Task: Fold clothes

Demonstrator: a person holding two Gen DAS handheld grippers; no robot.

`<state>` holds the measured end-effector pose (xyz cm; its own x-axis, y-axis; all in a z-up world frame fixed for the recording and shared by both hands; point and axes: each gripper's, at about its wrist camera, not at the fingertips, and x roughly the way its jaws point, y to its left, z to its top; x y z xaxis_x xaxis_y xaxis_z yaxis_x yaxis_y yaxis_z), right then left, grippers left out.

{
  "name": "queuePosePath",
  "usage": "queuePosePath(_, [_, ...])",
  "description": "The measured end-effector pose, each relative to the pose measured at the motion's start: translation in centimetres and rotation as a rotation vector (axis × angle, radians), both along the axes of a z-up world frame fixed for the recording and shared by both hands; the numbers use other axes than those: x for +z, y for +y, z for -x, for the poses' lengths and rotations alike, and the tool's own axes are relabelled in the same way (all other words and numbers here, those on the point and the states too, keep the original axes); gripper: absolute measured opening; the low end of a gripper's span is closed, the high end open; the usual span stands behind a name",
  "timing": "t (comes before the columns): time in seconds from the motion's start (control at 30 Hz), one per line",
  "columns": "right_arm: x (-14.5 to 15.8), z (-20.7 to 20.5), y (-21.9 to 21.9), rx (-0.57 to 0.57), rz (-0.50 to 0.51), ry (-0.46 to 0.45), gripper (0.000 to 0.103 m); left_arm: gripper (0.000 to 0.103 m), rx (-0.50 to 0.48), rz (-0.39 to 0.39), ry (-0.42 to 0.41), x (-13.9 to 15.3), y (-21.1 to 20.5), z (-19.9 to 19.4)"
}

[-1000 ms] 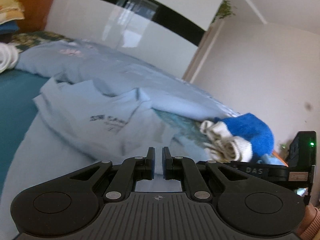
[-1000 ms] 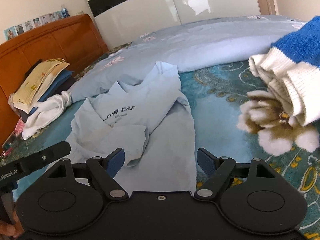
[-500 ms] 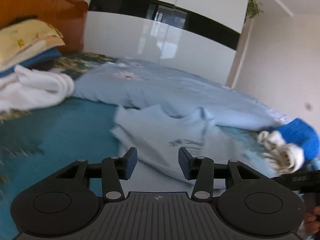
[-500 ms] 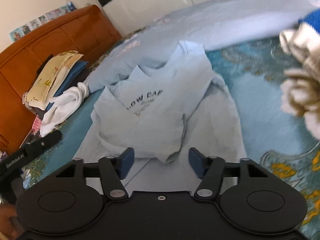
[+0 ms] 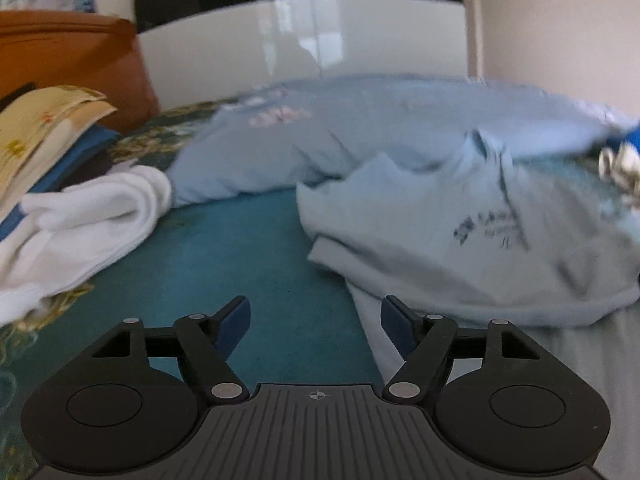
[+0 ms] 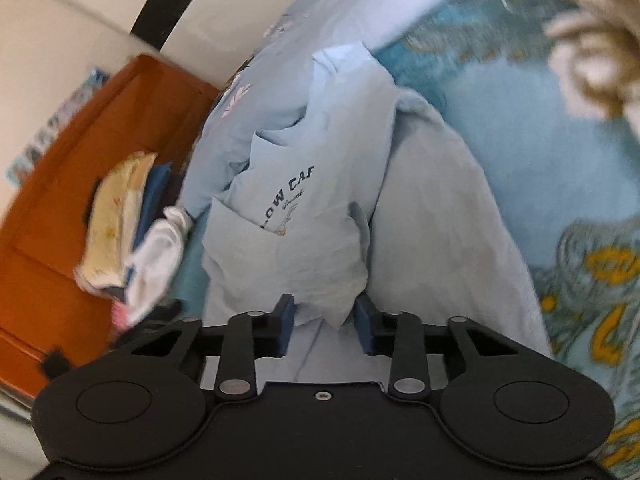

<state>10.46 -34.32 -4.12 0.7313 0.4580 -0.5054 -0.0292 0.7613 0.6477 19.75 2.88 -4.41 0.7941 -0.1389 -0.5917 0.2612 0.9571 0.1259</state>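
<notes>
A light blue shirt (image 6: 320,216) with dark lettering lies crumpled in the middle of a bed (image 5: 240,248) covered in teal bedding. The left gripper (image 5: 316,320) hangs wide open over bare bedding, just beside the shirt's left edge. The right gripper (image 6: 325,322) is half closed, with a hanging fold of the shirt between its jaws. White clothes (image 5: 88,216) are heaped near the wooden headboard (image 6: 100,152).

left claw (image 5: 315,324) | black ribbed body, blue pads (silver pivot screws) | right claw (image 6: 325,326) alike
</notes>
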Motion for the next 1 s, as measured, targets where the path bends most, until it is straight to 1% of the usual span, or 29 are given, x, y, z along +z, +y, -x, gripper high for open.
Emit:
queuePosePath(0.03, [0.2,0.1,-0.1,-0.005,-0.009,-0.009,0.016,0.072,-0.003,-0.006,0.010,-0.3,-0.1,-0.3])
queuePosePath(0.1, [0.6,0.4,-0.2,-0.016,-0.027,-0.028,0.010,0.073,-0.011,-0.017,0.026,-0.8,-0.3,-0.9])
queuePosePath(0.13, [0.8,0.5,-0.3,-0.021,-0.036,-0.038,0.009,0.076,-0.018,-0.020,0.027,-0.9,-0.4,-1.0])
queuePosePath(0.3, [1.8,1.2,-0.6,-0.047,-0.081,-0.085,0.008,0.077,-0.046,-0.055,0.029,-1.5,-1.4,-1.8])
queuePosePath(0.47, [2.8,1.9,-1.0,-0.073,-0.126,-0.133,0.007,0.077,-0.022,-0.090,0.045,-1.6,-2.5,-4.0])
queuePosePath(0.5, [3.0,2.0,-1.1,-0.078,-0.135,-0.142,0.007,0.078,-0.017,-0.097,0.048,-1.7,-2.7,-4.4])
queuePosePath(0.53, [3.2,2.2,-1.1,-0.083,-0.145,-0.152,0.007,0.081,-0.012,-0.106,0.050,-1.7,-2.9,-4.8])
queuePosePath(0.63, [3.8,2.6,-1.4,-0.099,-0.172,-0.180,0.007,0.082,0.011,-0.122,0.047,-1.7,-3.7,-6.1])
queuePosePath(0.7, [4.2,2.8,-1.5,-0.109,-0.190,-0.199,0.007,0.082,0.049,-0.111,0.048,-1.7,-3.7,-6.6])
queuePosePath(0.73, [3.8,2.2,-3.1,-0.117,-0.187,-0.208,0.007,0.082,0.073,-0.101,0.049,-1.7,-3.6,-6.8])
queuePosePath(0.77, [3.6,2.2,-3.9,-0.126,-0.179,-0.215,0.007,0.085,0.097,-0.091,0.050,-1.7,-3.5,-7.0])
queuePosePath(0.83, [3.5,3.2,-4.3,-0.142,-0.158,-0.218,0.007,0.088,0.145,-0.071,0.053,-1.7,-3.2,-7.4])
queuePosePath(0.87, [3.2,3.7,-4.5,-0.155,-0.146,-0.211,0.007,0.091,0.169,-0.062,0.054,-1.8,-3.1,-7.6])
queuePosePath(0.93, [2.2,4.7,-5.1,-0.181,-0.138,-0.182,0.007,0.092,0.212,-0.039,0.056,-1.7,-2.8,-7.9])
queuePosePath(1.0, [1.0,5.4,-5.6,-0.194,-0.139,-0.135,0.007,0.093,0.233,-0.003,0.060,-1.7,-2.2,-7.7])
